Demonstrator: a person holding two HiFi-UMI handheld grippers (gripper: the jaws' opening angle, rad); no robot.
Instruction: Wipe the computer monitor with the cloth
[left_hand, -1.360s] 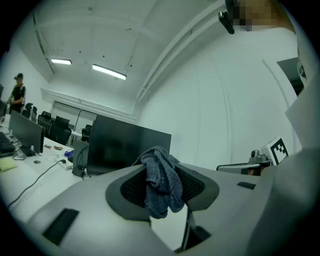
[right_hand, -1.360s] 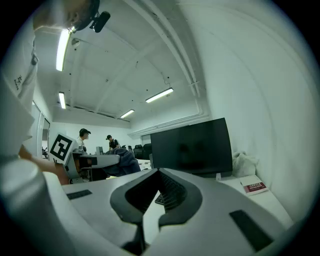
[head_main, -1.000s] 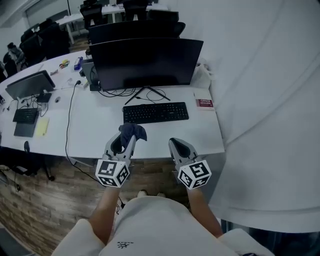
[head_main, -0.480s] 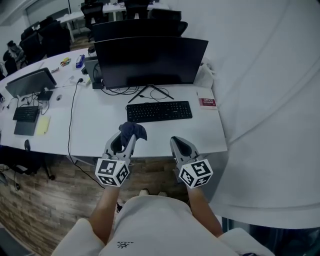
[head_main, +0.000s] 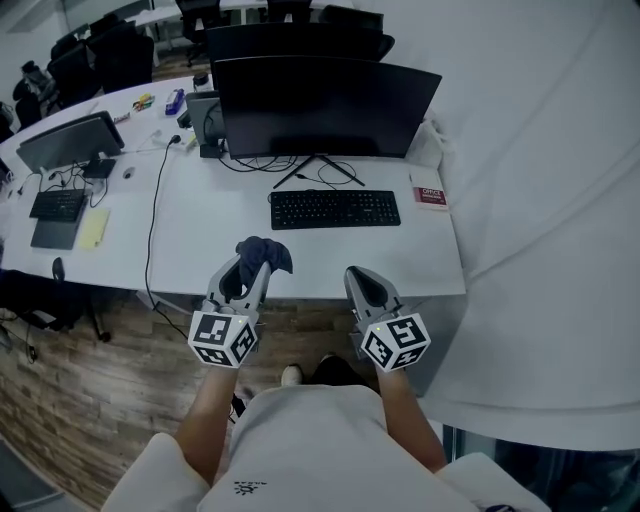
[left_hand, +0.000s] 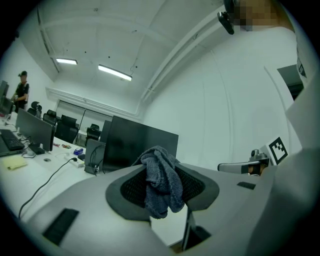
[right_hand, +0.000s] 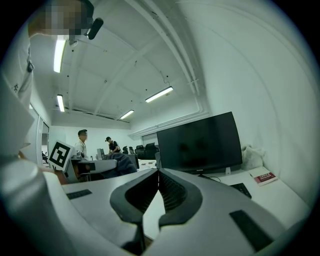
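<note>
A large black monitor (head_main: 325, 105) stands dark at the back of the white desk (head_main: 200, 240), with a black keyboard (head_main: 335, 209) in front of it. My left gripper (head_main: 255, 262) is shut on a dark blue-grey cloth (head_main: 265, 253) near the desk's front edge; the cloth (left_hand: 161, 180) hangs bunched between the jaws. My right gripper (head_main: 362, 283) is shut with nothing in it, over the front edge right of the left one. From the right gripper view the monitor (right_hand: 199, 143) is ahead and some way off.
A red-and-white booklet (head_main: 431, 195) lies right of the keyboard. Cables (head_main: 152, 220) run across the desk. A second monitor (head_main: 68, 142), a keyboard (head_main: 55, 205) and a yellow note (head_main: 92, 228) sit at the left. A white wall (head_main: 540, 200) closes the right side. Two people (right_hand: 95, 145) stand far off.
The view has shifted so the desk and monitor sit lower and further right in the head view. Both grippers keep their places in front of me, and the cloth stays held.
</note>
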